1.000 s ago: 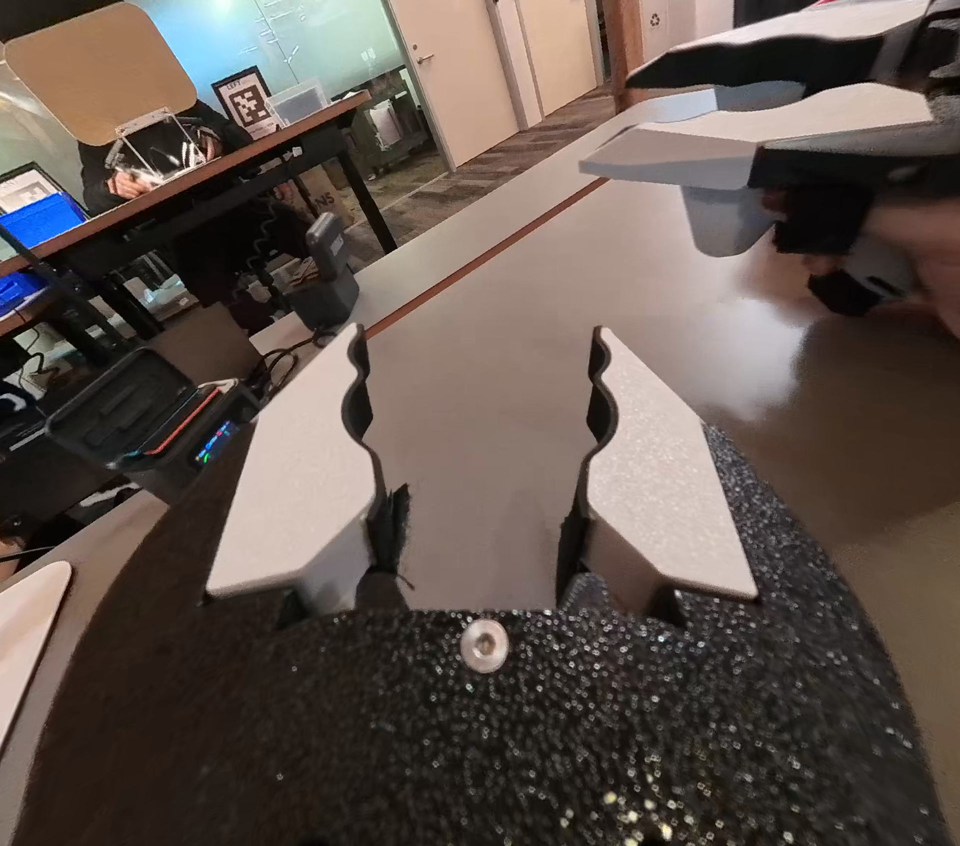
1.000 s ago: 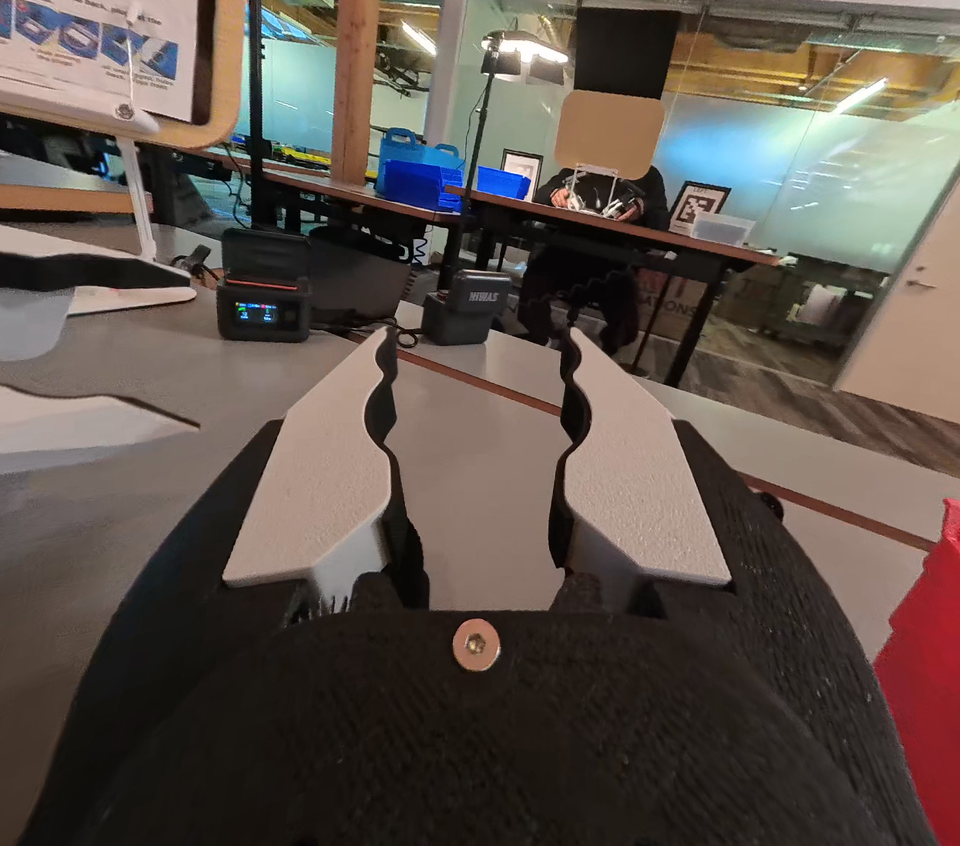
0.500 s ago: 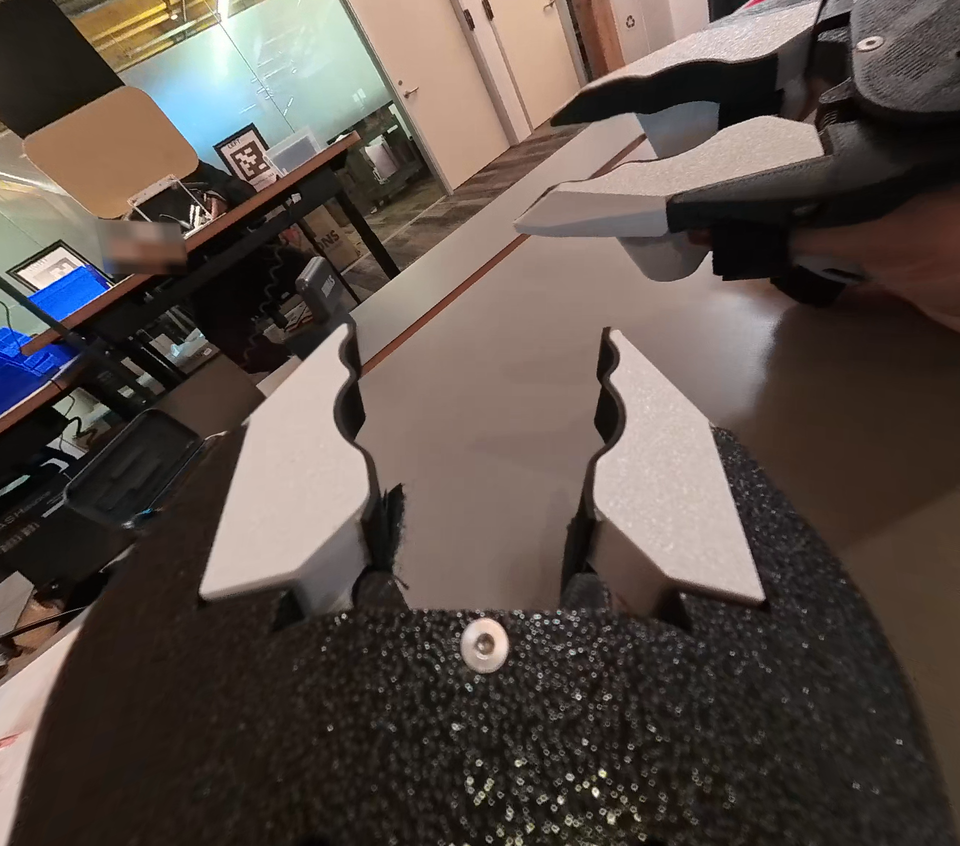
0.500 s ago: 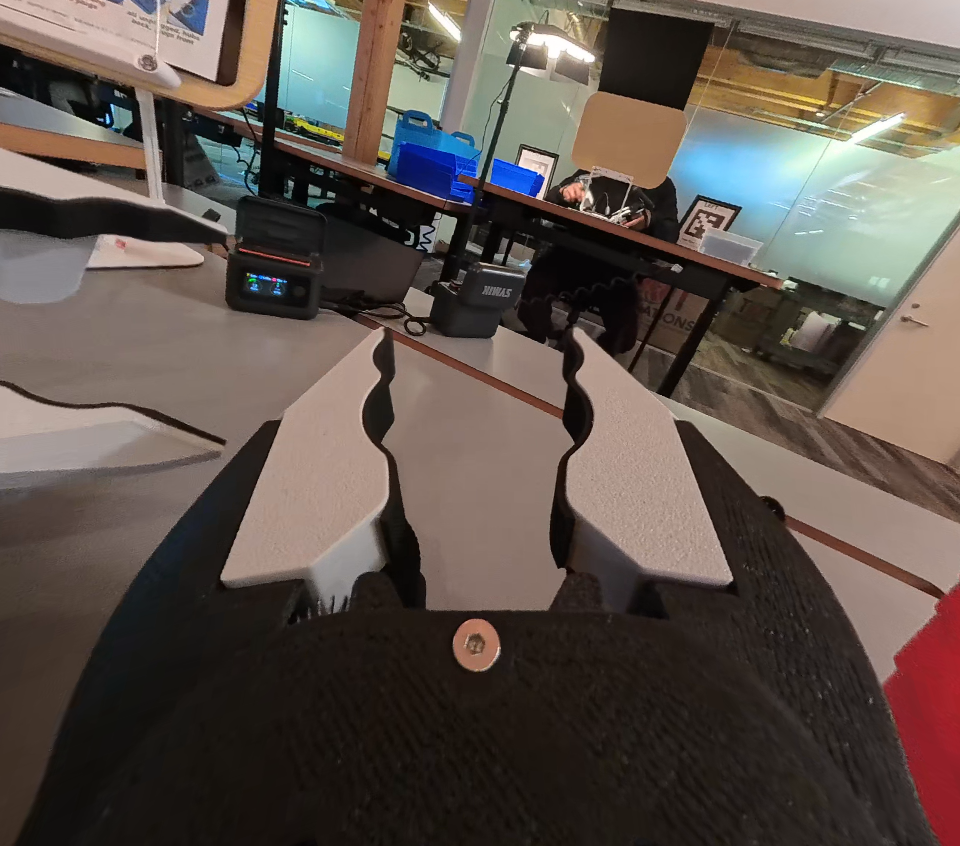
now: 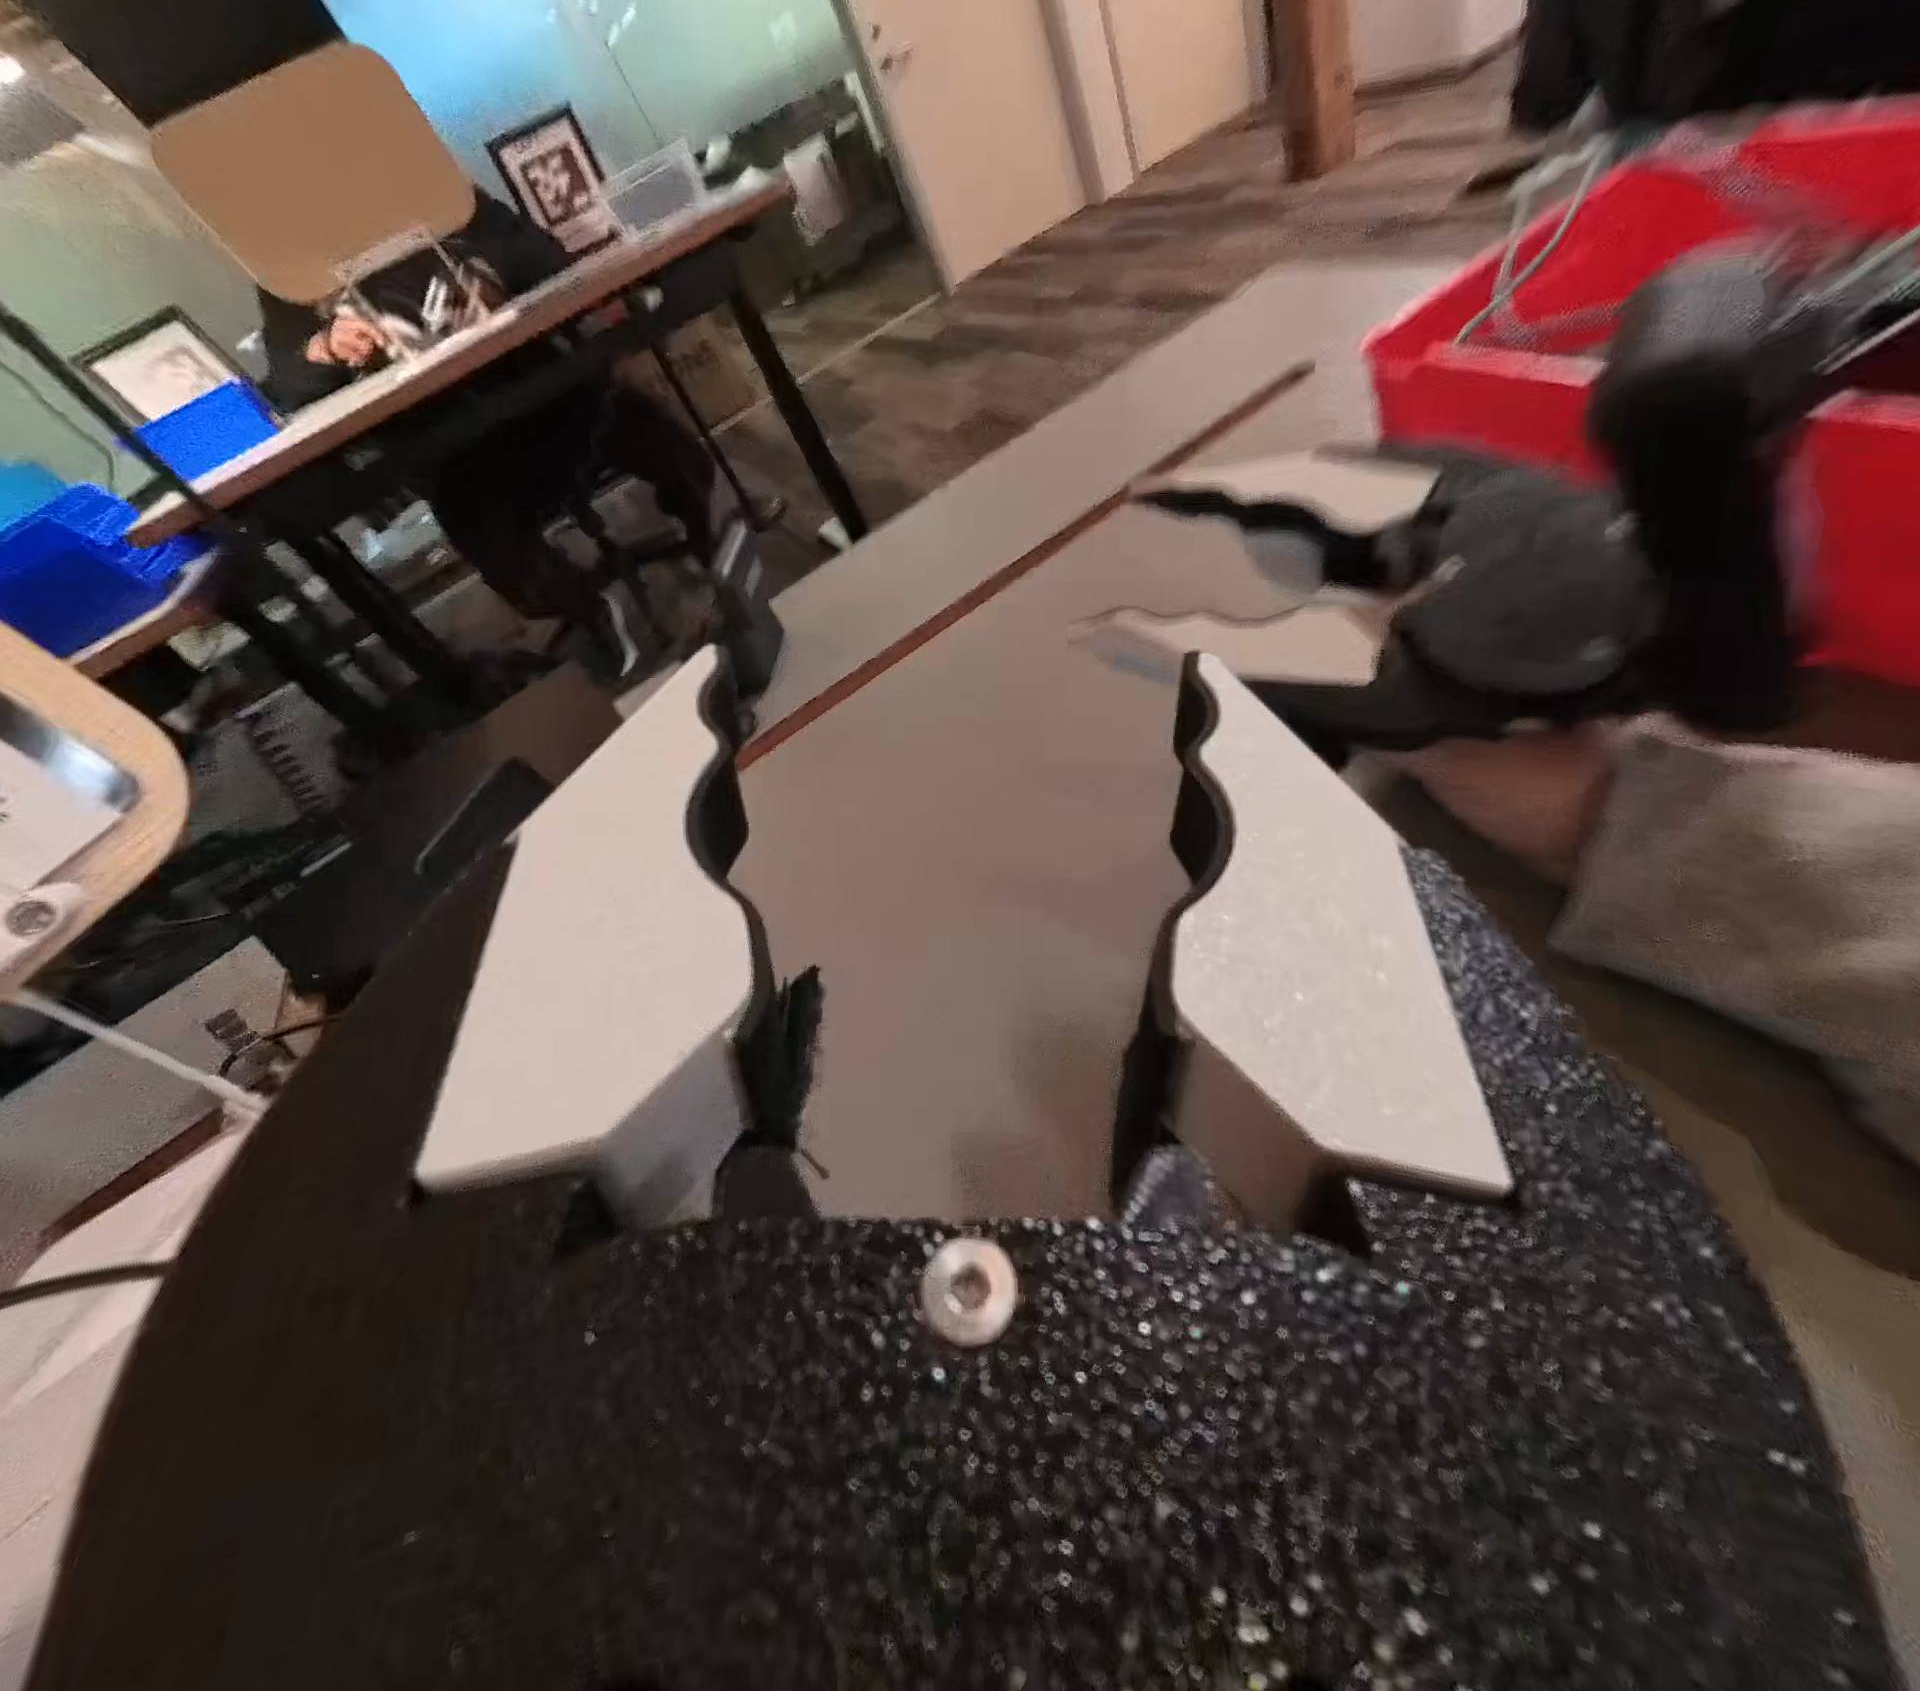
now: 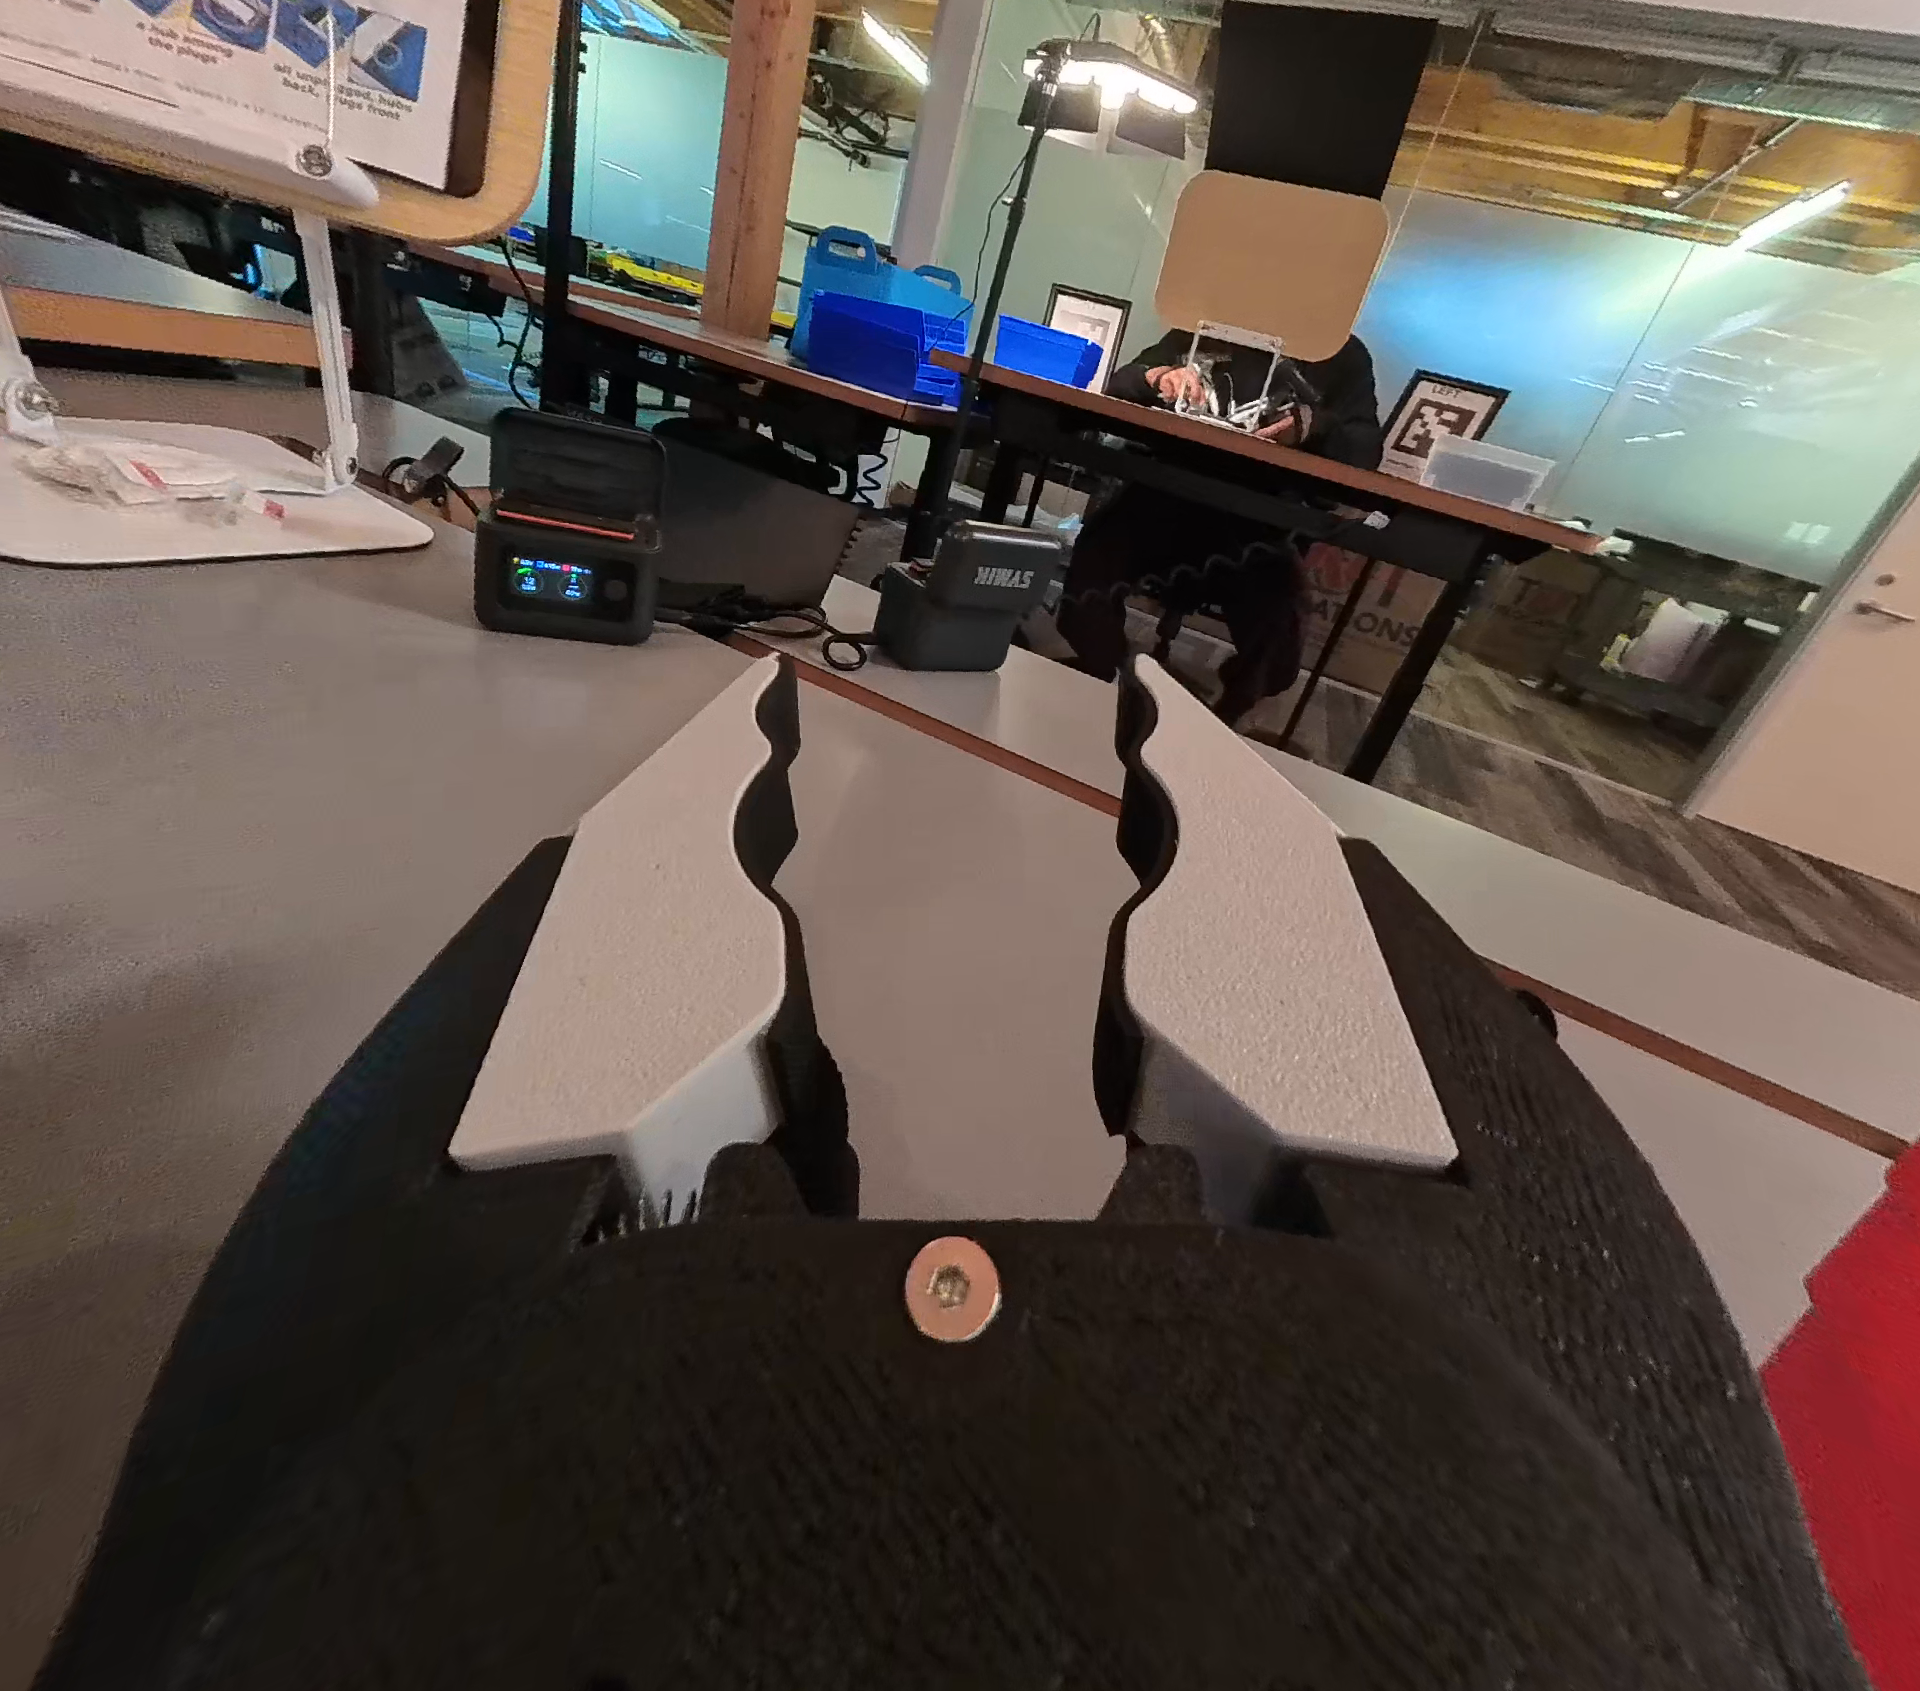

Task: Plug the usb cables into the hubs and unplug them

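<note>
No USB cable or hub shows clearly in either view. My left gripper (image 5: pixel 951 675) is open and empty above the grey table (image 5: pixel 966 862). My right gripper (image 6: pixel 956 675) is open and empty above the same table (image 6: pixel 260 758). It also shows in the left wrist view (image 5: pixel 1122 571) at the right, blurred, jaws apart, in front of a red bin (image 5: pixel 1849 498). A thin greenish cord (image 5: pixel 1538 228) hangs over that bin's rim; what it belongs to I cannot tell. The red bin's edge also shows in the right wrist view (image 6: pixel 1860 1433) at the lower right.
A small black case with a lit screen (image 6: pixel 566 540) and a dark charger block (image 6: pixel 966 602) stand at the table's far edge. A white stand with an instruction sheet (image 6: pixel 208 488) is at the left. A person (image 6: pixel 1236 436) sits at a farther table. Tip to tip, the grippers are about 15 cm apart.
The left wrist view has swung and is now blurred. My right gripper has moved away to the right toward the red bin. The left gripper has left the right wrist view. Both stay open.
</note>
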A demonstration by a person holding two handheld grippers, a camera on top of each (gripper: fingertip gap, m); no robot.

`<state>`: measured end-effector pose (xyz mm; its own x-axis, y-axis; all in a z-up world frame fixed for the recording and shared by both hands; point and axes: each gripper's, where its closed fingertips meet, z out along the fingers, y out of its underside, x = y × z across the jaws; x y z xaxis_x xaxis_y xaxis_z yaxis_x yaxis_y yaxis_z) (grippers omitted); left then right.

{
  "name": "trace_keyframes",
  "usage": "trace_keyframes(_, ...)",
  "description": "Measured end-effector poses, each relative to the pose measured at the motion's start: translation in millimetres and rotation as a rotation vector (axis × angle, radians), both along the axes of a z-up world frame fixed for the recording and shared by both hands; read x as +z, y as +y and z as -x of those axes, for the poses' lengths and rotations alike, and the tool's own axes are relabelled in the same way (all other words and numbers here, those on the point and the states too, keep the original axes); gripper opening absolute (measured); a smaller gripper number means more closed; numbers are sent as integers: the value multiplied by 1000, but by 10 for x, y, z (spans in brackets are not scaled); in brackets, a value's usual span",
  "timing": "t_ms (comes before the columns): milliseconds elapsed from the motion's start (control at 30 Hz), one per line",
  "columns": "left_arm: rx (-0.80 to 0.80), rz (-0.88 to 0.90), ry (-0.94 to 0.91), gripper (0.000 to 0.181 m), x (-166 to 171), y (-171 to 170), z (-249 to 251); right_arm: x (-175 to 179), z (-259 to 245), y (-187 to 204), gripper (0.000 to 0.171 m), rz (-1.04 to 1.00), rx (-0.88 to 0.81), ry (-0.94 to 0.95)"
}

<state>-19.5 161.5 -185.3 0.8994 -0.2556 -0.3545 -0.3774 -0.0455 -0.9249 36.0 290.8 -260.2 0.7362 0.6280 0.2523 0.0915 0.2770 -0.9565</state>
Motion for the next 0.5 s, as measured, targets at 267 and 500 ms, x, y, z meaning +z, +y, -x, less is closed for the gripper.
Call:
trace_keyframes(267,235,45,135,68,635,-709,1649,15,50,-41,58,-26,8,-21)
trace_keyframes(500,235,726,482,54,-654,-780,3083,15,36,-33,58,-6,13,0)
